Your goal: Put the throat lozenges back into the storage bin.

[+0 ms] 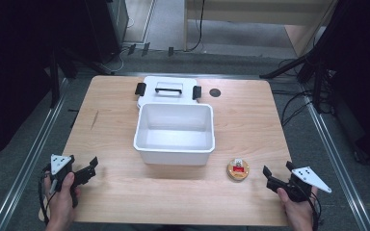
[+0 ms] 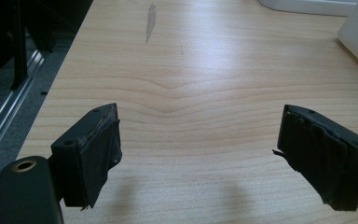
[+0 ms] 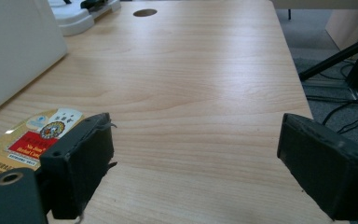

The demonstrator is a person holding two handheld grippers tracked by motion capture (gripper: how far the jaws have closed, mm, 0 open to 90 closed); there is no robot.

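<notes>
A wooden counter [image 1: 125, 192] is seen from above, with a white open box [image 1: 174, 134] at its middle and the box's lid [image 1: 166, 91], with black clasps and a handle, laid flat just behind it and touching its far wall. A small round tin [image 1: 238, 169] with a red and yellow label rests on the counter near the box's front right corner, apart from it. The left claw [image 1: 89, 169] is held low over the near left of the counter, well apart from the box; in the left gripper view its jaws are spread wide over bare wood, with nothing between them. The right claw [image 1: 278, 172] is held near the right front edge, just beside the tin; in the right gripper view its jaws are likewise released and empty, and the tin [image 3: 28, 142] lies partly behind the left-hand jaw, outside the gap. The step in hand is judged to be the approach to the tin, no grasp having been made. For the next move, the right claw would need to be shifted sideways toward the tin until the tin sits between the jaws, then lowered and closed across its rim. Because the tin is flat and low, a shallow grip close to the counter is likely to be required.
</notes>
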